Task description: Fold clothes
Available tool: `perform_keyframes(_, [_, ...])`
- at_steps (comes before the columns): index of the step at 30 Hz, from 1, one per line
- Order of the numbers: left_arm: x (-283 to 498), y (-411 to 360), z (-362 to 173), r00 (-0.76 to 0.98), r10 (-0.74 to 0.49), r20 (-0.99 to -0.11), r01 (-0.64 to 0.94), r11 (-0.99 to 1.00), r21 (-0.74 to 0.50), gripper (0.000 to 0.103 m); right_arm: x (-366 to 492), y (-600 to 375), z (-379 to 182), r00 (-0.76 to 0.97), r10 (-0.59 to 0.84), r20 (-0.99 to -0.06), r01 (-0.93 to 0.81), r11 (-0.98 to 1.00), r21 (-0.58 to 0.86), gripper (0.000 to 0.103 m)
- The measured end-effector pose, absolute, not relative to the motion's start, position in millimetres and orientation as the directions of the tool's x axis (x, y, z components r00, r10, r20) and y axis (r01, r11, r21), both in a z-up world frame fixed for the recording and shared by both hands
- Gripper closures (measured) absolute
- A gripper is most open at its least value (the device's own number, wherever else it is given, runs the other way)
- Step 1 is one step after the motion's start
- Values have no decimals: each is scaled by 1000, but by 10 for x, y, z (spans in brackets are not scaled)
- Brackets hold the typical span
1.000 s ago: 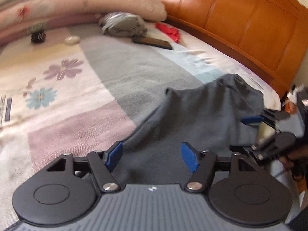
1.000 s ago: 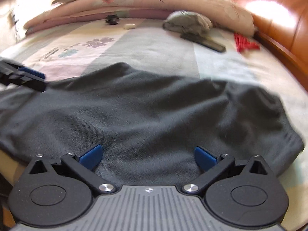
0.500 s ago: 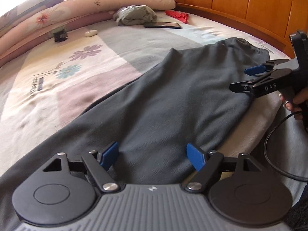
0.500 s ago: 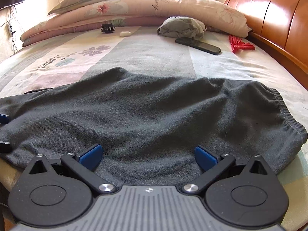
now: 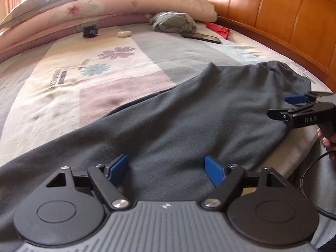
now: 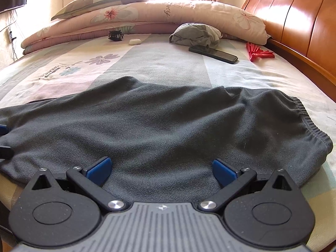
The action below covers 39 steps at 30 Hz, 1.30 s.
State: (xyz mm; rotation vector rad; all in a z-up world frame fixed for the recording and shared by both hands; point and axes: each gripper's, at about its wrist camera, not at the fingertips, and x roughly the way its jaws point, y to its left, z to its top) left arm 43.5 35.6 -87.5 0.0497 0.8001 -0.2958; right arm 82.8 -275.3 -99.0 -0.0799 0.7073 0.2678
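Left claw: the left gripper point(image 5: 167, 169) hangs low over the near stretch of cloth, jaws apart, nothing pinched.
Right claw: the right gripper point(image 6: 161, 169) sits with jaws wide apart over the near hem, pads clear of the fabric.
Garment: the dark grey trousers point(image 6: 168, 130) lie flat along the bed's near edge.
Long axis: crosswise to the right wrist view, elastic waistband point(image 6: 310, 124) at the right, legs running off left.
Change: a second ago the left view showed the cloth bunched and lifted; it now lies spread and the left jaws stand wider.
Far end: phone point(image 6: 213, 54), red fan point(image 6: 259, 52), bundled grey garment point(image 6: 195, 34), headboard point(image 6: 294, 21).
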Motion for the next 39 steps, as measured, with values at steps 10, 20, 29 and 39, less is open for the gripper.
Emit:
perform_keyframes(10, [940, 172, -932, 649, -346, -678, 317, 933, -172, 22, 811, -2747, -1000, 739, 212, -640, -261, 965, 19, 0])
perform_keyframes(20, [1011, 273, -716, 690, -304, -656, 254, 951, -174, 22, 801, -2748, -1003, 741, 213, -637, -259, 966, 21, 0])
perform_keyframes(29, [366, 345, -955, 644, -274, -714, 289, 952, -105, 21, 797, -2754, -1012, 748, 216, -628, -259, 966, 24, 0])
perform_keyframes(39, [523, 455, -774, 685, -199, -701, 206, 976, -77, 20, 790, -2668, -905, 731, 187, -656, -242, 970, 7, 0])
